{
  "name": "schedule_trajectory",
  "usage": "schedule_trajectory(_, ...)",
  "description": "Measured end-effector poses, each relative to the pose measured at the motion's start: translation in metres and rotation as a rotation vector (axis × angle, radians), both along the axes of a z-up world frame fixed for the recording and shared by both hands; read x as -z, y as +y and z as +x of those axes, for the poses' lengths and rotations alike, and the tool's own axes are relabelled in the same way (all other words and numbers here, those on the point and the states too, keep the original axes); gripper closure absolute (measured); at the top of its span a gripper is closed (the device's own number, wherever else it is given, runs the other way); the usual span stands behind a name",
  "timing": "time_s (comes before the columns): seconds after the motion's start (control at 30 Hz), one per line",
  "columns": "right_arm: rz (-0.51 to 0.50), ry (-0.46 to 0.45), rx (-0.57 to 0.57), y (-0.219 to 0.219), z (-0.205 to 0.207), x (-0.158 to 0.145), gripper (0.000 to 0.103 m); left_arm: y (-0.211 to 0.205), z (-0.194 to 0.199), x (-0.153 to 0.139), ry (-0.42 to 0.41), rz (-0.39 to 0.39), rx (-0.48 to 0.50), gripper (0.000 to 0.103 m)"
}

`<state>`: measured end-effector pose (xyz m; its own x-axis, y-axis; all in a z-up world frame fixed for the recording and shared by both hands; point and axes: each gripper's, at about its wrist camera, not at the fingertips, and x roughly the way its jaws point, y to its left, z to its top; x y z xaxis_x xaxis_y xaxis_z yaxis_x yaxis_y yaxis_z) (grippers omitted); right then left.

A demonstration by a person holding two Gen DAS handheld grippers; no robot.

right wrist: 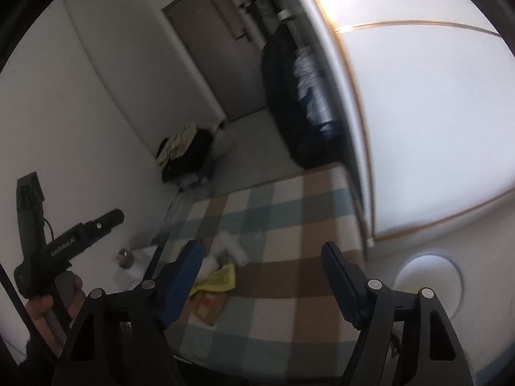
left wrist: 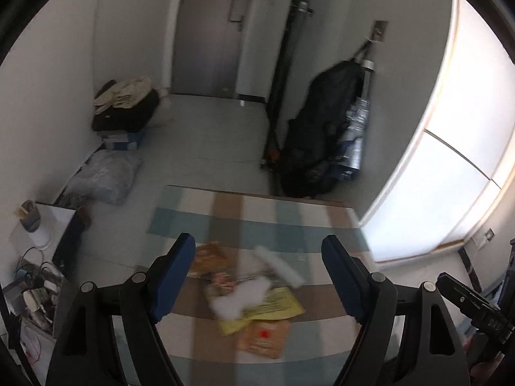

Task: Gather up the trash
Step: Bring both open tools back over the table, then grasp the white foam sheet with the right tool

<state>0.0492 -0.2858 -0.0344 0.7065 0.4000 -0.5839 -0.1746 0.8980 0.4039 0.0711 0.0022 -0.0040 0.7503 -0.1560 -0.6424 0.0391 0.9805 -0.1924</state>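
Note:
A pile of trash lies on a checked table [left wrist: 289, 222]: a yellow paper [left wrist: 273, 305], a brown paper bag [left wrist: 264, 337], crumpled white tissue [left wrist: 241, 299], a white roll [left wrist: 280, 265] and an orange wrapper [left wrist: 209, 257]. My left gripper [left wrist: 259, 276] is open and empty, hovering above the pile. My right gripper [right wrist: 262, 280] is open and empty above the table [right wrist: 289, 225], with the yellow paper [right wrist: 219, 278] and brown bag [right wrist: 209, 305] near its left finger. The white roll [right wrist: 231, 247] lies just beyond. The left gripper's body [right wrist: 64, 244] shows at the left of the right wrist view.
A white round bin [right wrist: 428, 286] stands right of the table. A black bag [left wrist: 322, 128] hangs on the far wall by a pipe. A black suitcase with clothes [left wrist: 125, 106] and a clear plastic bag [left wrist: 106, 173] lie on the floor at left. A cluttered shelf [left wrist: 35, 276] is near left.

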Motion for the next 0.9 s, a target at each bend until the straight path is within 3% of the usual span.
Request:
schedule_trajectory(0.23, -0.079, 0.032, -0.098, 0.054, 0.012, 0.016, 0.032, 0.056, -0.007, 0.020, -0.009, -0.058, -0.081, 0.025)
schedule_trajectory(0.37, -0.121, 0.063, -0.158, 0.083, 0.025, 0.027, 0.034, 0.076, -0.004, 0.038, 0.001, -0.032, -0.146, 0.025)
schedule_trajectory(0.57, -0.161, 0.124, -0.240, 0.120, 0.045, 0.046, 0.035, 0.100, 0.003, 0.052, 0.065, -0.139, -0.191, 0.025)
schedule_trajectory(0.77, -0.098, 0.273, -0.296, 0.151, 0.074, 0.078, 0.035, 0.110, 0.007, 0.058, 0.082, -0.176, -0.210, 0.025)
schedule_trajectory(0.9, -0.077, 0.322, -0.282, 0.168, 0.088, 0.090, 0.035, 0.116, 0.009, 0.062, 0.109, -0.207, -0.211, 0.025)
